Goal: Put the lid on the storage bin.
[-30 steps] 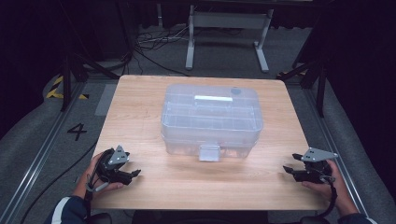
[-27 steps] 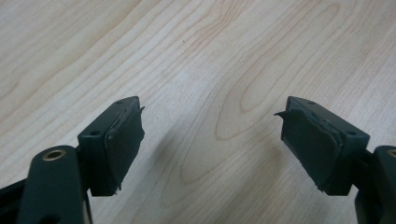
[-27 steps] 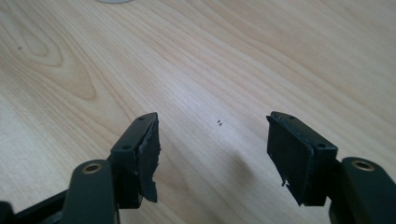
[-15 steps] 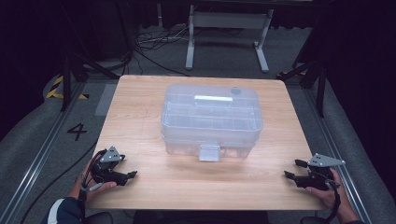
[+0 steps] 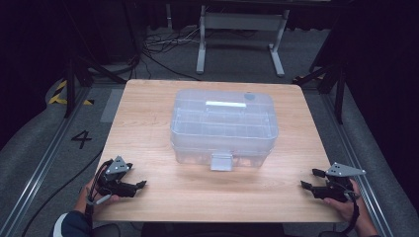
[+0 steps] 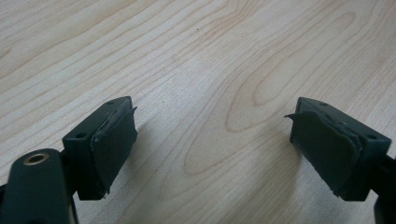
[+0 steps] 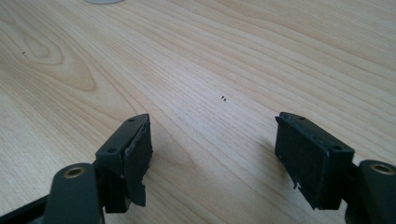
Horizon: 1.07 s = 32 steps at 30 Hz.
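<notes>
Bright lit table (image 5: 148, 123), dark surroundings, soft shadows, slightly grainy high view, sharp close-ups

Black left gripper (image 5: 140, 185), grey three-cornered plate, dark blue sleeve (image 5: 74, 224), worn pads (image 6: 109, 140)

The middle of the wooden table (image 5: 148, 123) is taken up by a clear plastic box (image 5: 223, 126), whose front latch (image 5: 221, 161) juts toward the near edge. Bare wood is left along the near edge and down both sides of the box, where passage is unobstructed. Open tabletop is seen ahead of the left gripper (image 5: 140, 184) and the right gripper (image 5: 311, 178), with nothing lodged between their jaws.
</notes>
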### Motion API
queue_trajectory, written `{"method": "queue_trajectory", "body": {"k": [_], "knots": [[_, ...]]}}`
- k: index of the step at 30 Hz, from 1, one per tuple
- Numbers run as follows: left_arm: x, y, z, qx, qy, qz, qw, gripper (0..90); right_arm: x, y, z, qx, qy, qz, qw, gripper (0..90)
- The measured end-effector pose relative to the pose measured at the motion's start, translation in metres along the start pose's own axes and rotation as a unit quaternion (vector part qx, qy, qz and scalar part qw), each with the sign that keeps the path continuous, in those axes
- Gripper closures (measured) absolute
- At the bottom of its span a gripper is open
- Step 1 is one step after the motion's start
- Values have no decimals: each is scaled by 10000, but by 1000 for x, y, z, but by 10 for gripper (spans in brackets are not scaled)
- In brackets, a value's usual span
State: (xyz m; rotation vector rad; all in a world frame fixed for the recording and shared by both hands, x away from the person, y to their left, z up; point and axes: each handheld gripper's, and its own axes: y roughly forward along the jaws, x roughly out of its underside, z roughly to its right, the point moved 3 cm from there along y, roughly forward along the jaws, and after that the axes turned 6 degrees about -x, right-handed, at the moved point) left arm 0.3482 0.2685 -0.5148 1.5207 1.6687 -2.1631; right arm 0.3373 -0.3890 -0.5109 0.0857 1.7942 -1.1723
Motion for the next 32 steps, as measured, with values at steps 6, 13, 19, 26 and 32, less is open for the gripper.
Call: {"method": "queue_trajectory", "body": {"k": [6,13,19,26,32], "knots": [[0,0,1,-21,-23,0,10000,144,0,0,0,14,16,1,10000,275],[0,1,1,-30,-40,-5,10000,139,-1,1,1,19,26,3,10000,274],[0,1,1,-50,-35,-9,10000,136,-1,1,1,39,25,3,10000,274],[0,1,1,-66,-68,-2,10000,136,-1,1,1,66,25,-1,10000,264],[-1,1,2,-75,-76,-1,9999,135,-1,1,1,74,47,1,10000,263]]}}
